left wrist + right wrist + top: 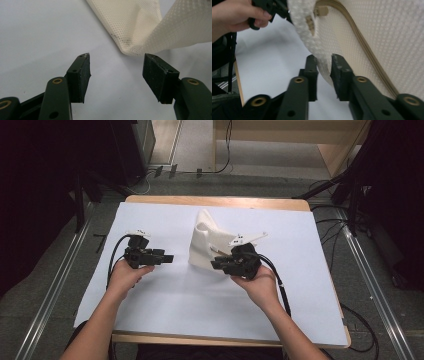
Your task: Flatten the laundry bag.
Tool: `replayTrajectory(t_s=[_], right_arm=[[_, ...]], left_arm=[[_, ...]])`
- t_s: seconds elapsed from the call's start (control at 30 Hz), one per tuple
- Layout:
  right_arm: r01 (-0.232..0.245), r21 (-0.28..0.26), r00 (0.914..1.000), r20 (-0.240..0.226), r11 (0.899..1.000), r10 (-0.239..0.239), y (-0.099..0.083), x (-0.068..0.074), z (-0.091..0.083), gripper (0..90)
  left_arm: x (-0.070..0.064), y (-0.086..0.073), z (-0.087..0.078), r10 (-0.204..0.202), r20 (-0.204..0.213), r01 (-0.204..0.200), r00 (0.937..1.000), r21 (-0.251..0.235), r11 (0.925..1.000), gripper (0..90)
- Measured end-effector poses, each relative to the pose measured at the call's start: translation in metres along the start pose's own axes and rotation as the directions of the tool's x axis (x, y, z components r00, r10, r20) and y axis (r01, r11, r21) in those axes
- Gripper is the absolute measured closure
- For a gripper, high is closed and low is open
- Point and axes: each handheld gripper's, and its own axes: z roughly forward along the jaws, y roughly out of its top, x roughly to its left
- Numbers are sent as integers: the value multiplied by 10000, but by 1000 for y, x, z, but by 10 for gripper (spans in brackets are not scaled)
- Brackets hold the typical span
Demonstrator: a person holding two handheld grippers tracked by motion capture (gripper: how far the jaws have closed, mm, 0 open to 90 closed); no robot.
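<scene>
Bag: cream mesh bag (205, 242), mid-table on white sheet (150, 290), lifted into a peak.
Right gripper (216, 265): jaws pinched on bag's edge, near its zip (359, 45).
Left gripper (169, 258): jaws wide apart, empty, bag's corner at 12 o'clock.
Progress: one side gripped; second grip probably still to come.

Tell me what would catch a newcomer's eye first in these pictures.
A cream mesh bag stands bunched up like a tent in the middle of the white table cover. The right gripper pinches its near edge, and a tan zipper runs along the fabric. The left gripper waits open, just left of the bag.
</scene>
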Motion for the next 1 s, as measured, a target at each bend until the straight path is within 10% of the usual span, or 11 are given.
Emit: replayTrajectory(t_s=[0.23, 0.8, 1.0], right_arm=[[175, 261, 9993, 323, 9995, -183, -18, -4, -12, 635], [-968, -94, 9886, 1153, 9953, 973, -61, -41, -62, 698], [-1515, -319, 9713, 1805, 9879, 1548, -78, -56, -80, 701]], left_arm=[[1, 2, 0, 55, -9, -55, 10000, -21, 10000, 398], [-9, 6, 0, 429, -67, -429, 9991, 47, 9991, 413], [-29, 14, 2, 963, 237, -966, 9951, 103, 9953, 423]])
